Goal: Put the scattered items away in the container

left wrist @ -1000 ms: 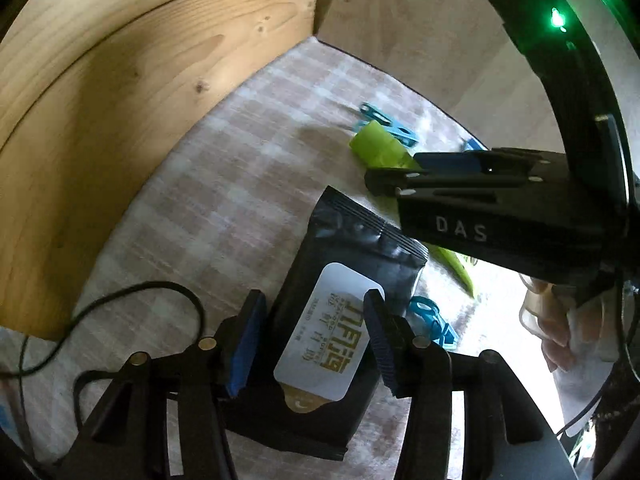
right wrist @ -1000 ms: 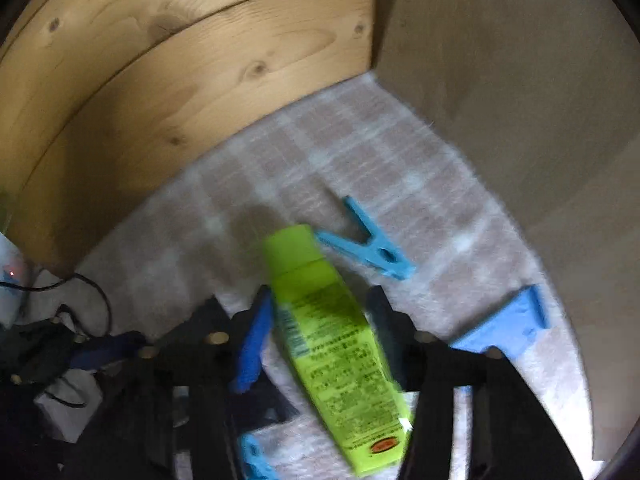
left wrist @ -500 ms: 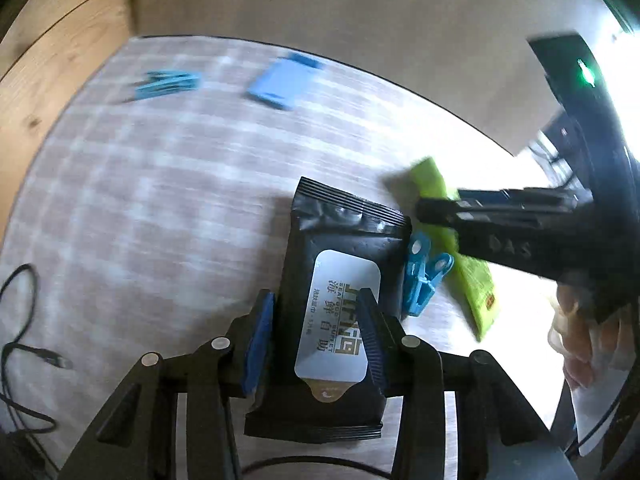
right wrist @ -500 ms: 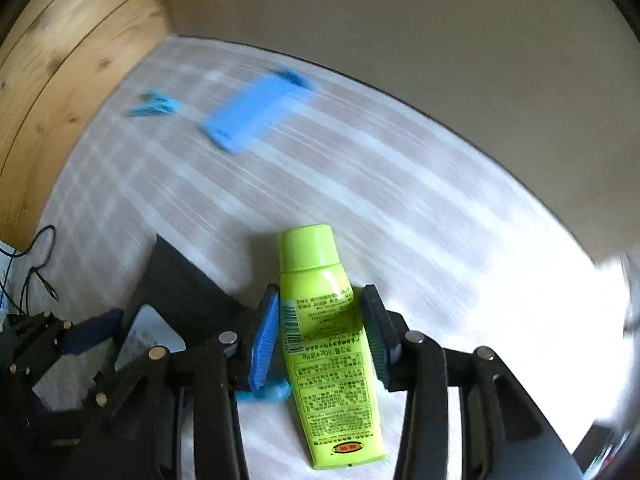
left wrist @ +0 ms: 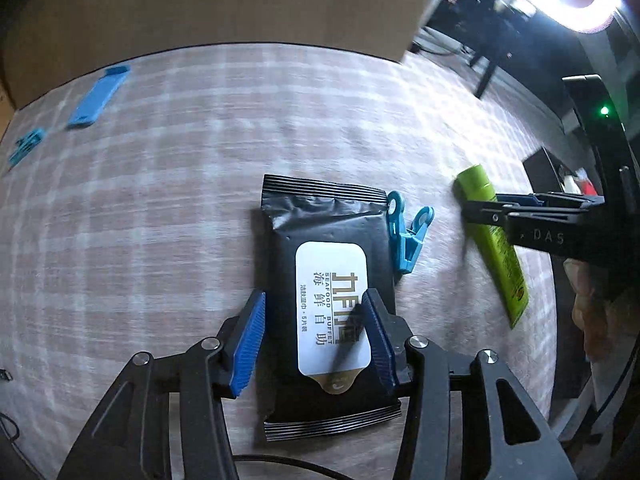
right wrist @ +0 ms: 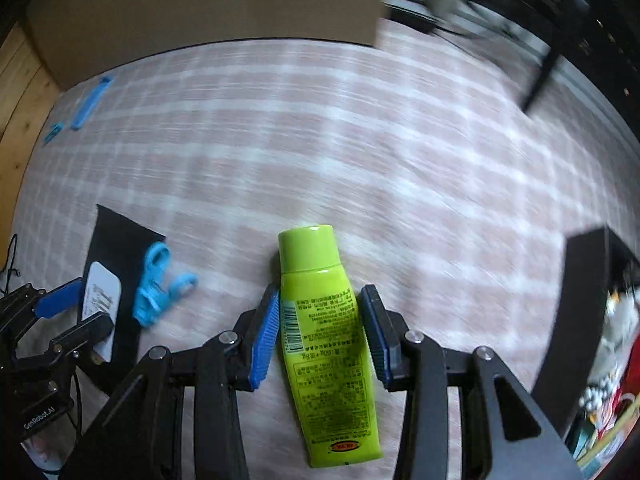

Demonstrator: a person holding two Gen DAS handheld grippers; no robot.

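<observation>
My left gripper [left wrist: 314, 330] is shut on a black wet-wipe pack [left wrist: 326, 280] with a white label, held over the checked cloth. My right gripper [right wrist: 320, 326] is shut on a lime green tube [right wrist: 320, 320], cap pointing away. The tube [left wrist: 492, 236] and the right gripper [left wrist: 478, 210] also show at the right of the left wrist view; the pack [right wrist: 108, 264] and the left gripper [right wrist: 76, 312] show at the left of the right wrist view. A dark container [right wrist: 592, 312] with mixed items inside stands at the far right.
A blue clothes peg [left wrist: 408, 236] lies beside the pack, also in the right wrist view [right wrist: 158, 280]. A flat blue piece [left wrist: 98, 94] and another blue peg [left wrist: 26, 148] lie far left. A cardboard box [right wrist: 208, 4] stands behind. A black cable [left wrist: 280, 466] runs along the near edge.
Both grippers have swung to the right with their items. The wooden wall has left the view, and the cardboard box, the table edge and the dark container have come in.
</observation>
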